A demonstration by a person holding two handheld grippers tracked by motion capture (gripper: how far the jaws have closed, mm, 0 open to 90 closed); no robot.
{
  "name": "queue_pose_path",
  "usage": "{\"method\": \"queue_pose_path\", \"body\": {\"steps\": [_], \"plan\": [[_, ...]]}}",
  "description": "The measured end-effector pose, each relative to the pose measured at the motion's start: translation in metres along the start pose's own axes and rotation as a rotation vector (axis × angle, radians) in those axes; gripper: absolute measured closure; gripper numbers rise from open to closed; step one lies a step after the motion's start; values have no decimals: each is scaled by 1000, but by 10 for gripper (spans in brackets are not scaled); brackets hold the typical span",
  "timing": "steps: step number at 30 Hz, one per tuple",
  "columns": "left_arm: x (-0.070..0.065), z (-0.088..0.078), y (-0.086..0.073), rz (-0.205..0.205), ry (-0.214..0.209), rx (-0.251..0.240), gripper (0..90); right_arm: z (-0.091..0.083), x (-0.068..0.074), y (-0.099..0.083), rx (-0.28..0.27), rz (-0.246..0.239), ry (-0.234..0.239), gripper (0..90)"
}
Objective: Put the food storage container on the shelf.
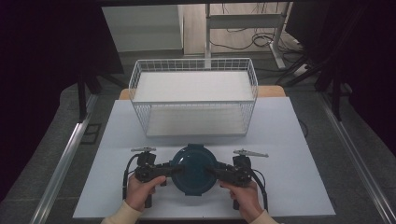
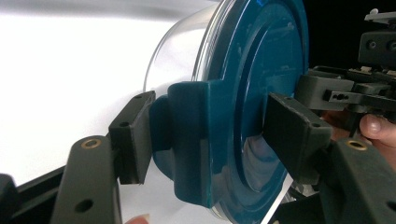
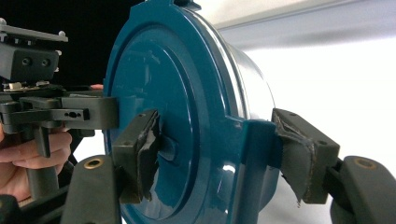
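Observation:
A round container with a dark teal lid (image 1: 194, 169) sits near the table's front edge, between my two grippers. My left gripper (image 1: 173, 169) holds its left side. In the left gripper view this gripper (image 2: 210, 135) has one pad against the lid's side clip (image 2: 191, 135) and the other on the lid's top face (image 2: 261, 60), above a clear bowl wall (image 2: 180, 51). My right gripper (image 1: 210, 170) holds the opposite side. In the right gripper view it (image 3: 219, 149) presses one worn pad on the lid's top (image 3: 154, 79) and the other on the outer side of the right clip (image 3: 254, 154).
A white wire basket (image 1: 194, 95) with two shelves stands at the back of the white table (image 1: 289, 154), just beyond the container. Bare table lies left and right of the hands. Metal rails run along the floor on both sides.

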State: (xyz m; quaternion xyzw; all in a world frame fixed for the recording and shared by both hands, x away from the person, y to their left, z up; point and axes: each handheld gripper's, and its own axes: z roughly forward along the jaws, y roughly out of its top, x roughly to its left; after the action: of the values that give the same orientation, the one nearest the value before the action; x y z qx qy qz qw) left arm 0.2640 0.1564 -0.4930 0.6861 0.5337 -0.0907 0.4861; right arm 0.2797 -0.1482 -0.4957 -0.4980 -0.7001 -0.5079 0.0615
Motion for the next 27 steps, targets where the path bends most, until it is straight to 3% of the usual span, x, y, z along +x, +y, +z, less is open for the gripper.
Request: {"method": "queue_pose_path", "body": {"steps": [15,27], "plan": [[-6,-3,9,20,-11,-21,367,-7,7,13,-17,-68,-6,350],[-14,-8,18,49,2,-43,362,-11,13,24,-30,-90,-2,351]]}}
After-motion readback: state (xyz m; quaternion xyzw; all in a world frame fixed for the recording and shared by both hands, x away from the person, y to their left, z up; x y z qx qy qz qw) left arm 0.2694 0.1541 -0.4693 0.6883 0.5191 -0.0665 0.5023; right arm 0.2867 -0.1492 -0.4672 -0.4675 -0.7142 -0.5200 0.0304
